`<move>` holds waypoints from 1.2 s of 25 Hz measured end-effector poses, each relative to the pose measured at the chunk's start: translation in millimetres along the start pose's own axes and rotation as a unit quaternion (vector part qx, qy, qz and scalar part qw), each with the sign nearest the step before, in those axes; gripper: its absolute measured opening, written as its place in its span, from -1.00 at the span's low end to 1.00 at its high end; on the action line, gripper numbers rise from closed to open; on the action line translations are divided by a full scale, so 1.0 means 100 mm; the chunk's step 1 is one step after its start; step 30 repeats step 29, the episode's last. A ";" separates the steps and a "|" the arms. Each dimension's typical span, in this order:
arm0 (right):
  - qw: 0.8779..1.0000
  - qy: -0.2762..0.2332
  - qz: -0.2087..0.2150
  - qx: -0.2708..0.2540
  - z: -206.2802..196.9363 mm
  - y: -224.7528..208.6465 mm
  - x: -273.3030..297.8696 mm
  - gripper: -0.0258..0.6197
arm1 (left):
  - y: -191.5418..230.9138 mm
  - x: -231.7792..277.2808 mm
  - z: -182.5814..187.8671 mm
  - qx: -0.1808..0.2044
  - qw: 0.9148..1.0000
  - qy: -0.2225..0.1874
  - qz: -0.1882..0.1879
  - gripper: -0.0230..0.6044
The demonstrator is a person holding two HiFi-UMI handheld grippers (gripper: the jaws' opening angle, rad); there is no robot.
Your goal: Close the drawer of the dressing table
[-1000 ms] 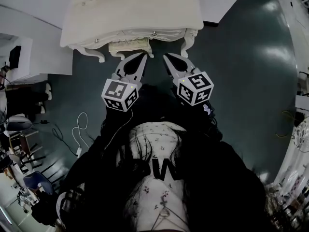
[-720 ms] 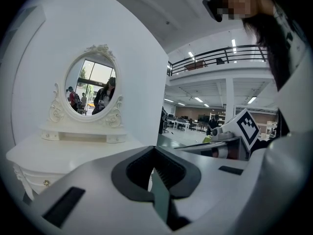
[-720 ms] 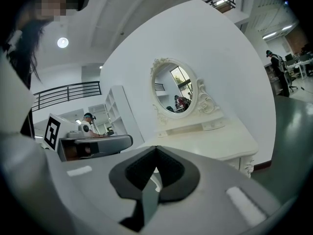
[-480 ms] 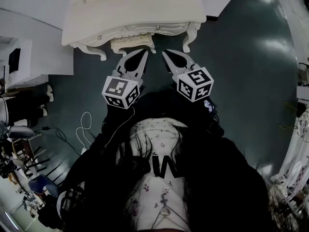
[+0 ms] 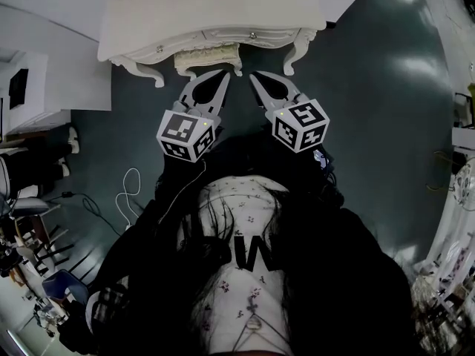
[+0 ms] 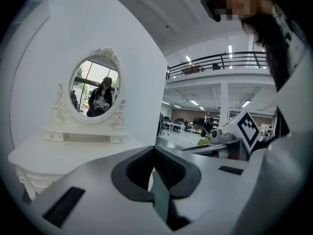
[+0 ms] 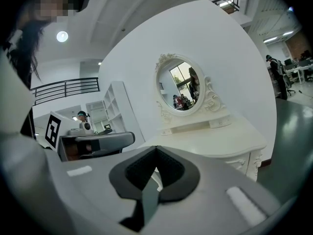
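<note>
Since a second ago the drawer [image 5: 208,56] has slid further under the surface [image 5: 215,13] and juts out only slightly, just ahead of both tips. Left tool [image 5: 223,75] and right tool [image 5: 254,76] are pressed together, empty. Closing looks nearly done; a short forward push should seat it.

You hold your left gripper [image 5: 223,74] and right gripper [image 5: 253,76] side by side, each with its jaws meeting at the tips. Both point at the drawer [image 5: 208,53], which stands slightly out from the cream dressing table [image 5: 215,10]. Whether they touch it is unclear
</note>
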State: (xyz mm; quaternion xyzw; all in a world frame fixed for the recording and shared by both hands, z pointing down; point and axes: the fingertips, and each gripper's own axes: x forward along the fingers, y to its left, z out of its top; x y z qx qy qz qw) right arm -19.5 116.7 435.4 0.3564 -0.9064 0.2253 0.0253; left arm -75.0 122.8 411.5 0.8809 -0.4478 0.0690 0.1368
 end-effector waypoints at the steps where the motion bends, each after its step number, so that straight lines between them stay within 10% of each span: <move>1: 1.000 0.001 -0.001 -0.002 0.00 0.02 0.01 -0.89 | 0.02 -0.02 0.00 -0.001 1.000 -0.002 -0.001 -0.93; 30: 1.000 0.015 -0.009 -0.013 -0.04 -0.09 0.13 -0.90 | 0.15 0.11 -0.03 -0.015 1.000 -0.015 -0.011 -0.93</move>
